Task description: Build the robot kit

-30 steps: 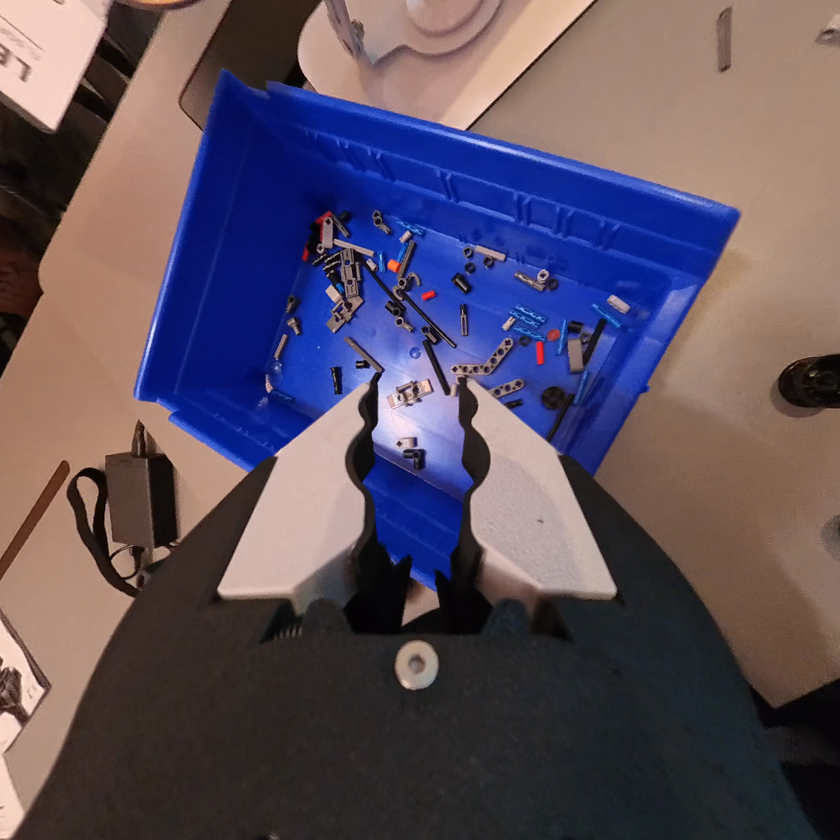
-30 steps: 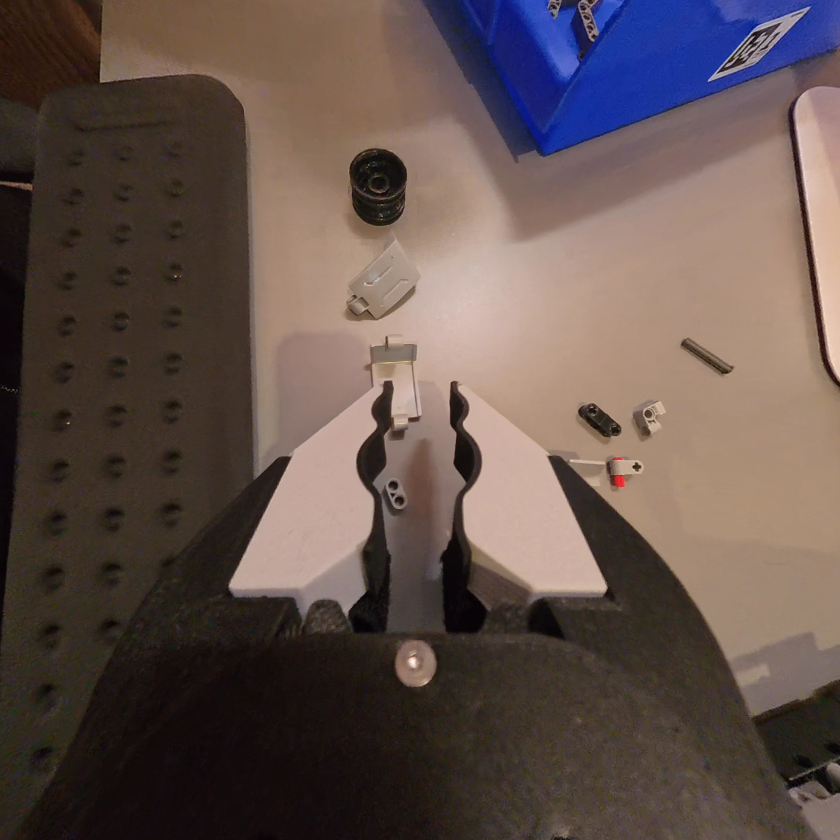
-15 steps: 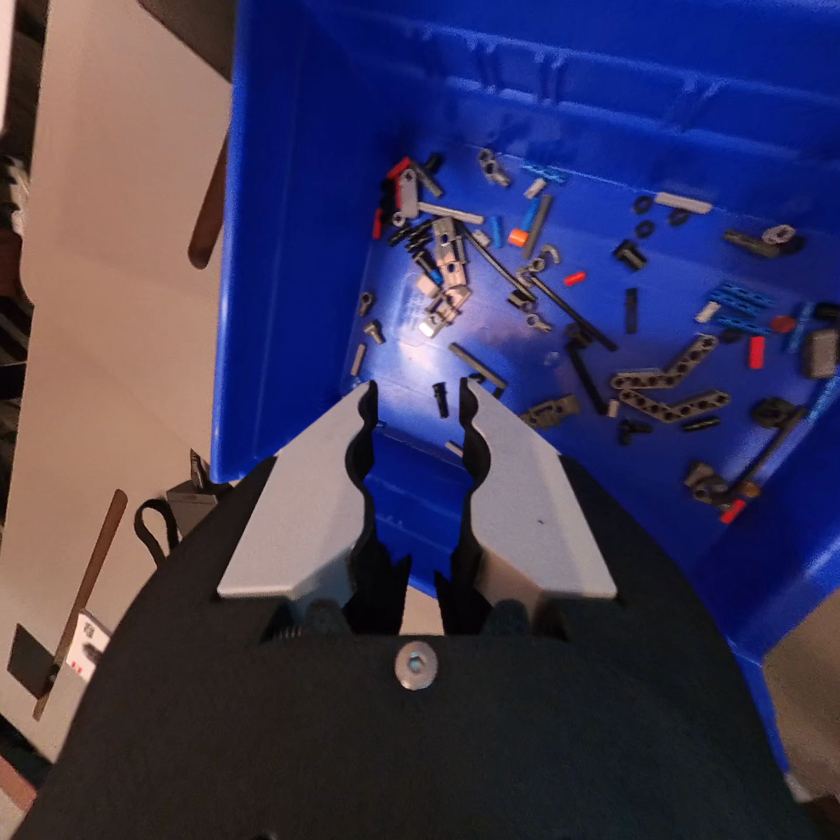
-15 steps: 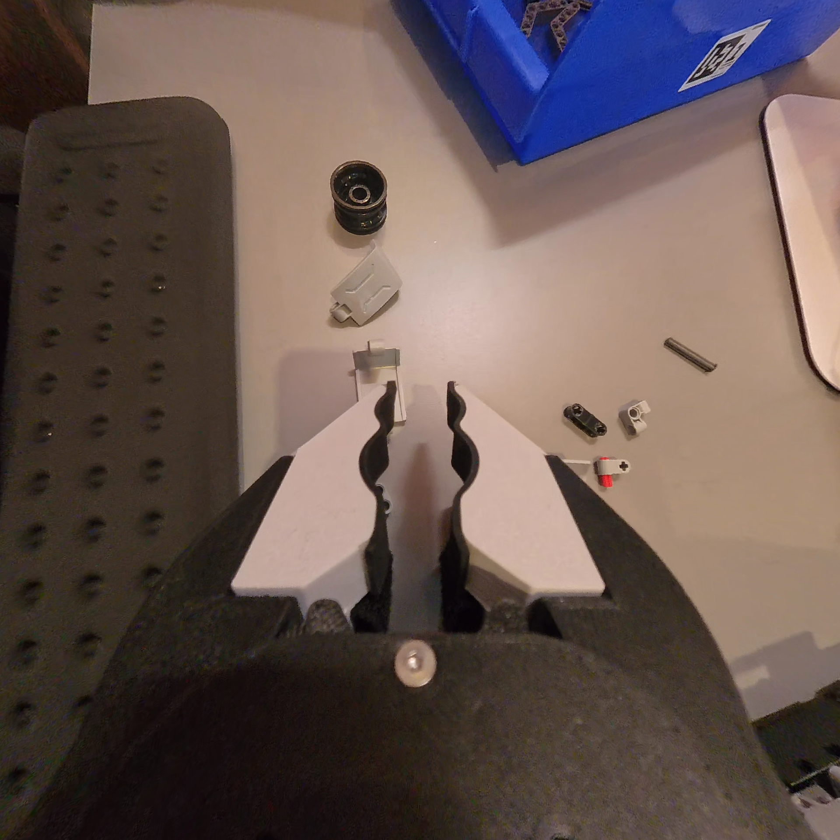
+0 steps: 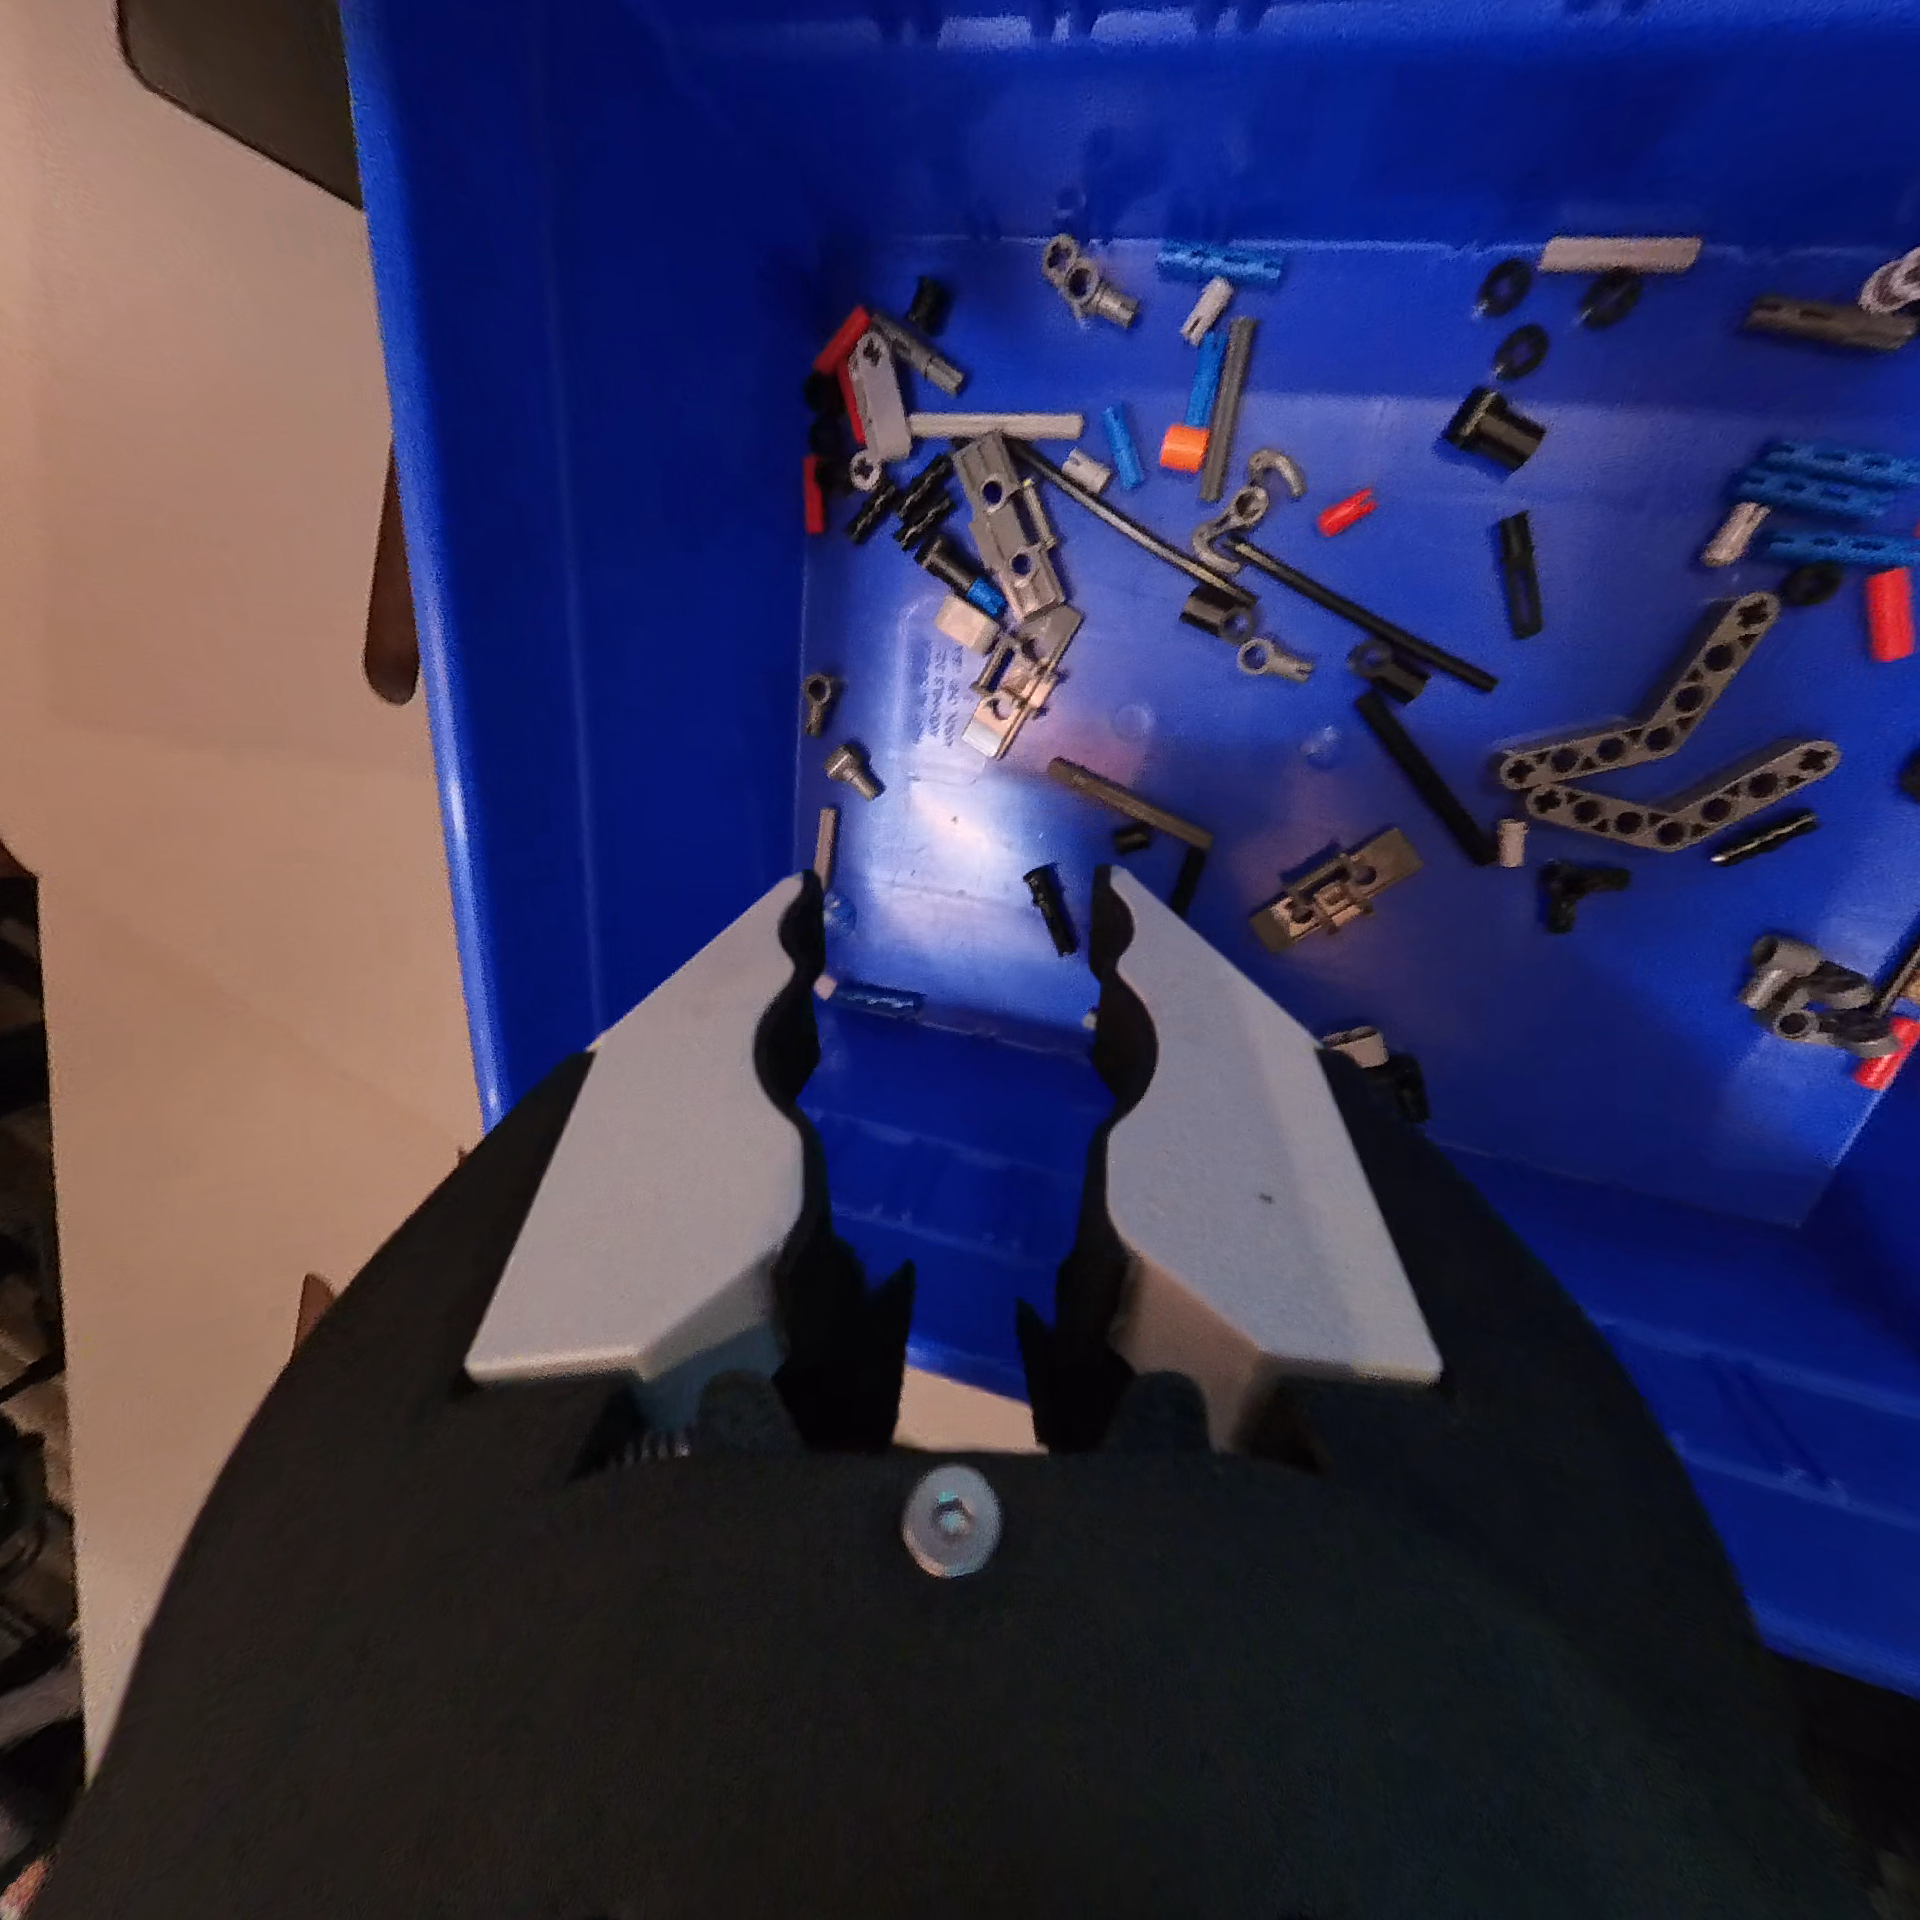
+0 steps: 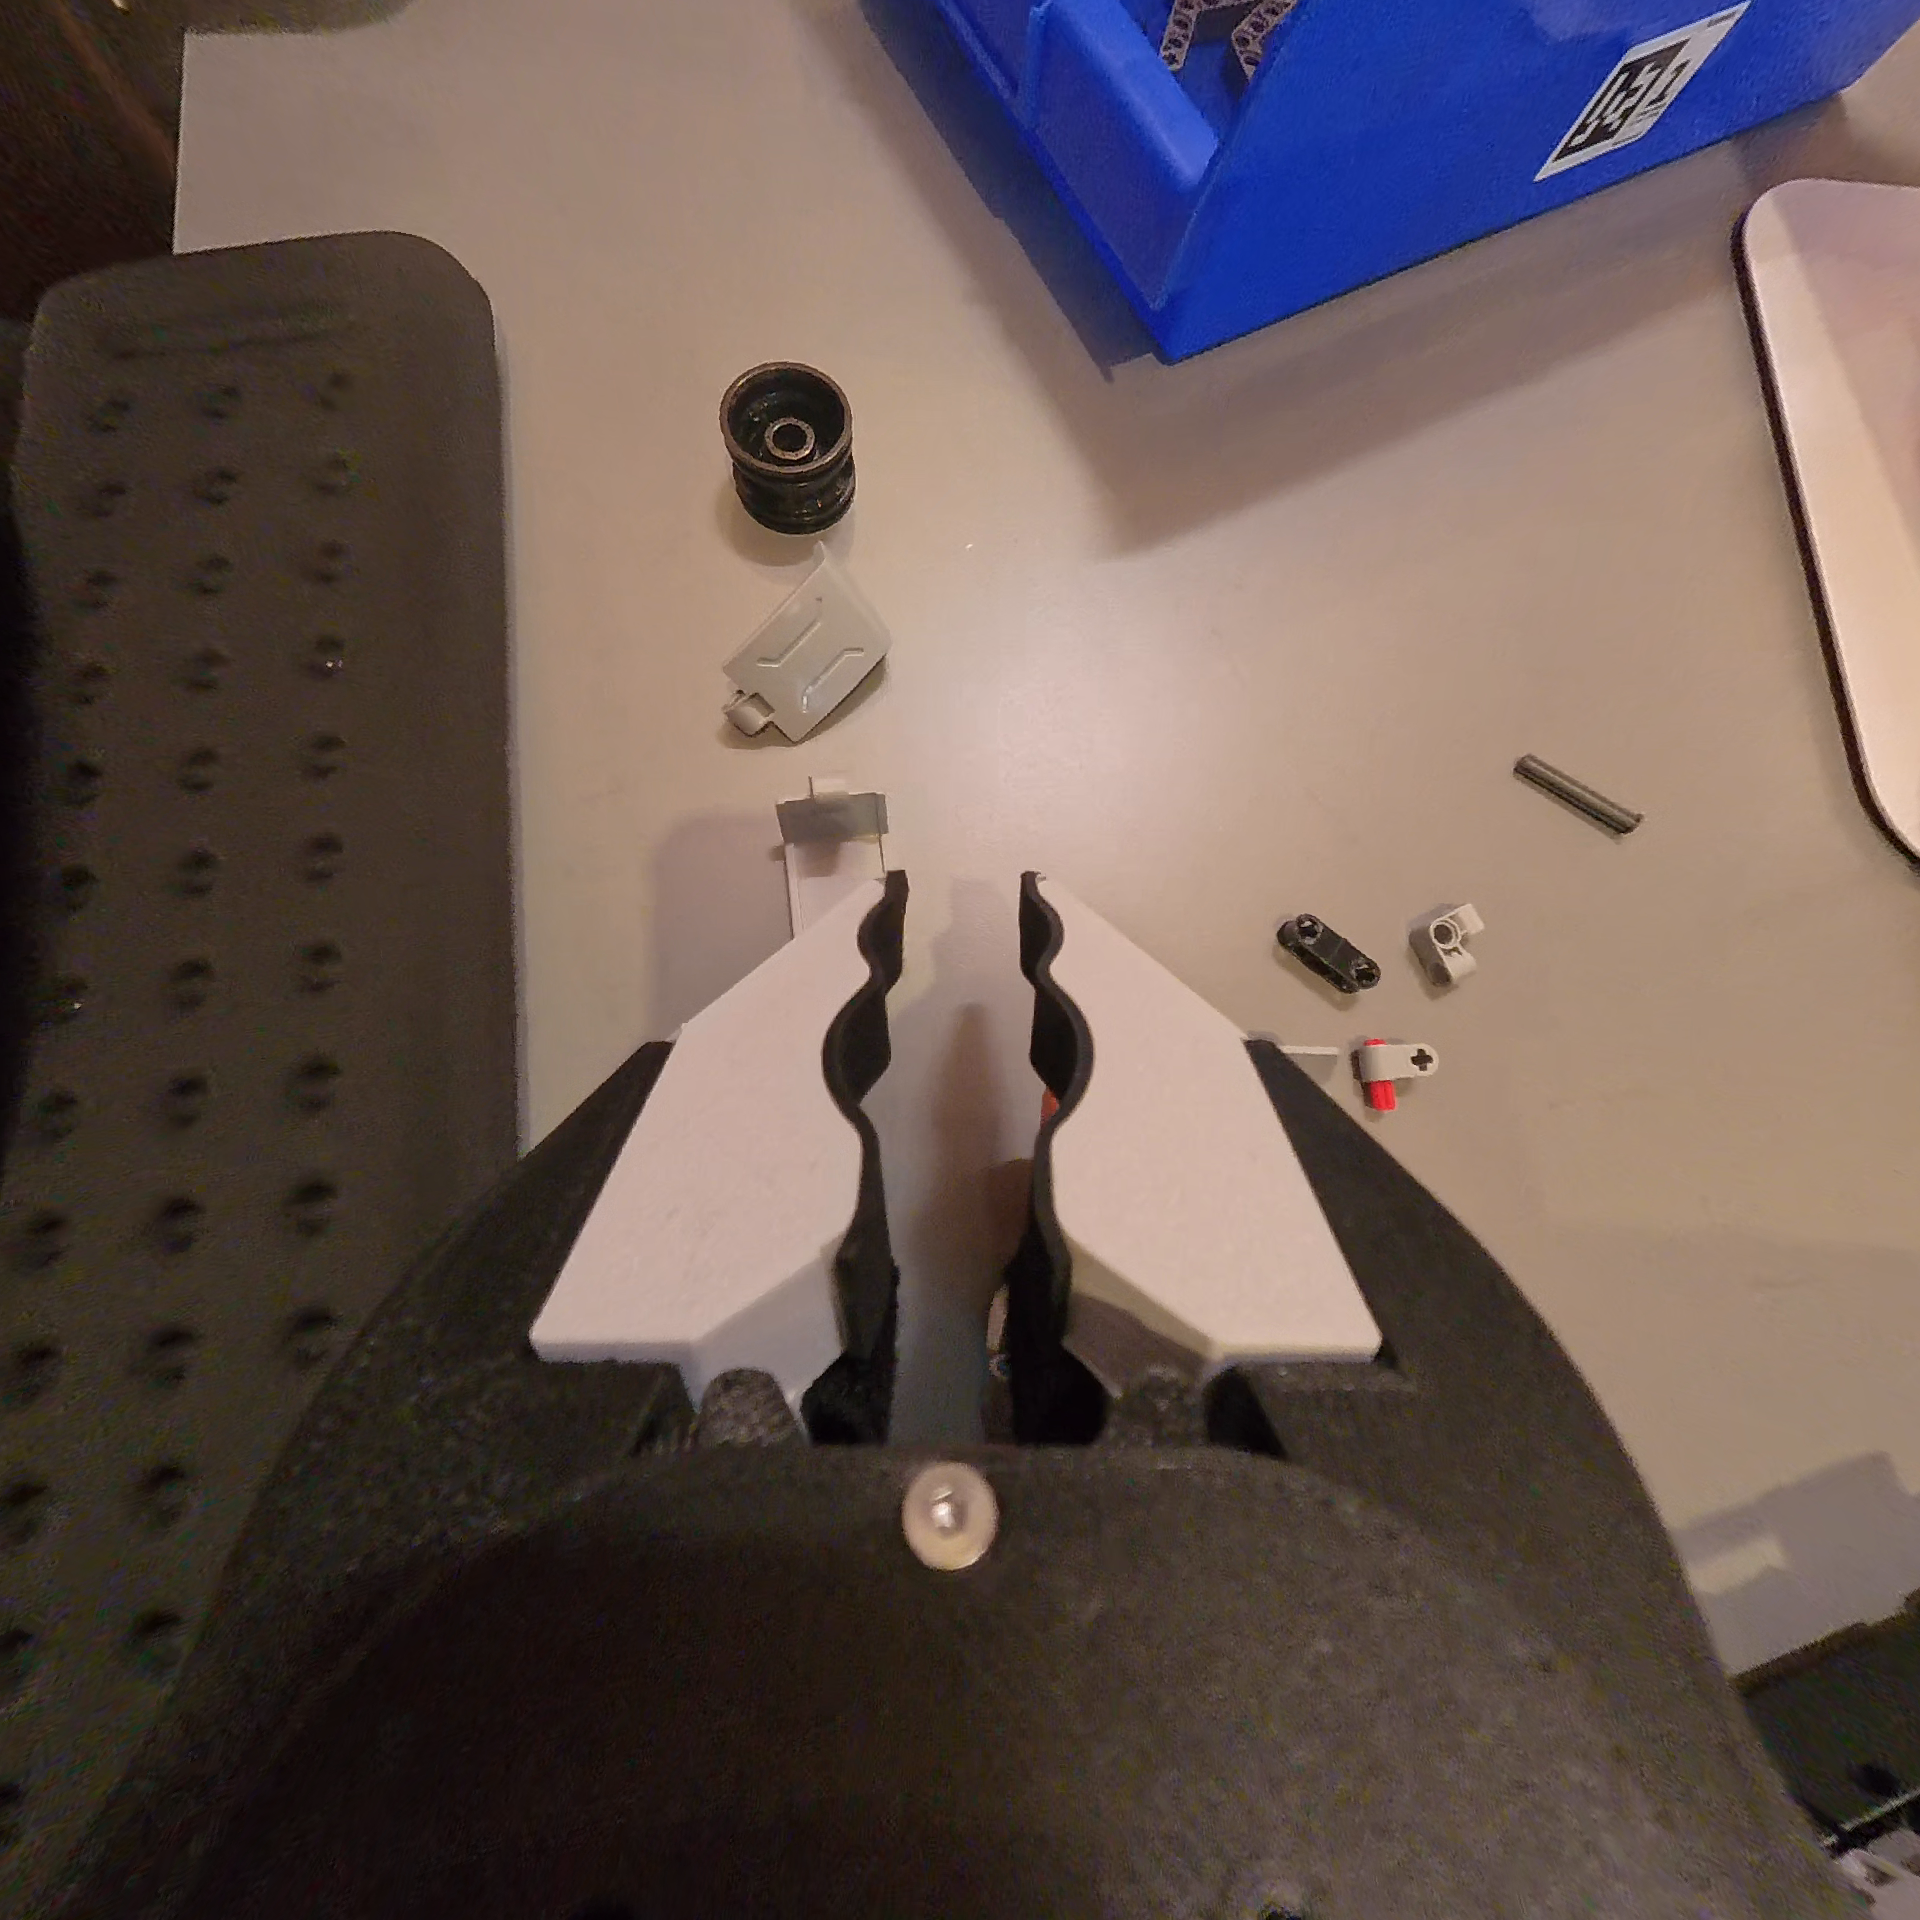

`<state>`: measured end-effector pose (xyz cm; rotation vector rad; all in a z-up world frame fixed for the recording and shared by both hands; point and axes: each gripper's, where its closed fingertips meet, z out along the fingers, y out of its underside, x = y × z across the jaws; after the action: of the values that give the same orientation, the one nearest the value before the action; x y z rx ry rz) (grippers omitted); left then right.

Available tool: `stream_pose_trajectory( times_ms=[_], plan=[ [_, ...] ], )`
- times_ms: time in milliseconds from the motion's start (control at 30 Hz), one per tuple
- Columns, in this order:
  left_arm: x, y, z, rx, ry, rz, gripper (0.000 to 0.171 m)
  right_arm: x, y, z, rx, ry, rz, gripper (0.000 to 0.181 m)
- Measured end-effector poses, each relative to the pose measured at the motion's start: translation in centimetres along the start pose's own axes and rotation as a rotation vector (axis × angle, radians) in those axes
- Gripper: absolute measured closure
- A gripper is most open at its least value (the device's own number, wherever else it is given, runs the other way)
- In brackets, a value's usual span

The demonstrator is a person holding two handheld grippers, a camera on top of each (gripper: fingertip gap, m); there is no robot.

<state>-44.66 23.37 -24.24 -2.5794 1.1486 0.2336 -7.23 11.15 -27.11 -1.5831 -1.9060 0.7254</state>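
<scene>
My left gripper (image 5: 954,883) is open and empty, hanging over the near left corner of a blue bin (image 5: 603,623). The bin floor holds several small building parts: a black pin (image 5: 1049,909) just ahead of my right fingertip, grey angled beams (image 5: 1652,769), a dark grey connector (image 5: 1335,902), black axles, red and blue pins. My right gripper (image 6: 961,883) is open and empty, low over the beige table (image 6: 1195,675). A light grey panel piece (image 6: 831,842) lies by its left fingertip, partly hidden under the finger.
On the table in the right wrist view: a black wheel hub (image 6: 787,447), a grey panel (image 6: 808,649), a black connector (image 6: 1328,951), a grey connector (image 6: 1446,940), a grey-and-red pin piece (image 6: 1392,1070), a dark axle (image 6: 1577,805). A black foam pad (image 6: 249,831) lies left, the blue bin (image 6: 1351,187) far right. Tip to tip, the grippers are about 40 cm apart.
My left gripper moved closer and left over the bin, and its jaws opened wider. My right gripper drifted right and back; the small grey connector between its fingers is out of sight.
</scene>
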Motion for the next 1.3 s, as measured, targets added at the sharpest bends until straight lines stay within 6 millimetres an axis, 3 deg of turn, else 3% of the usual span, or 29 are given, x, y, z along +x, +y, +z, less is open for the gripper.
stream_pose_trajectory(
  times_ms=[100,333,533,700,967,1100,1300],
  plan=[
    [0.0,-0.5,0.3,0.009,-0.019,0.029,0.128,0.0,0.0,0.0,0.001,0.0,-0.001,0.161],
    [-3.9,1.1,-0.4,-0.067,-0.184,0.036,0.14,0.1,-0.2,-0.1,0.013,0.005,-0.002,0.162],
    [-4.0,1.7,-0.2,-0.12,-0.19,0.07,0.141,0.1,-0.2,-0.1,0.013,0.006,-0.005,0.162],
    [-2.7,1.8,0.8,-0.154,-0.115,0.1,0.131,0.1,-0.2,-0.1,0.013,0.008,-0.003,0.162],
    [0.9,1.7,0.8,-0.192,0.047,0.125,0.124,0.2,-0.2,-0.1,0.015,0.007,-0.003,0.162],
    [2.8,1.1,1.2,-0.193,0.096,0.17,0.124,0.3,-0.1,-0.1,0.015,0.009,0.001,0.162],
    [3.6,-0.6,1.4,-0.118,0.107,0.178,0.124,0.4,-0.1,0.0,0.014,0.01,0.003,0.162]
  ],
)
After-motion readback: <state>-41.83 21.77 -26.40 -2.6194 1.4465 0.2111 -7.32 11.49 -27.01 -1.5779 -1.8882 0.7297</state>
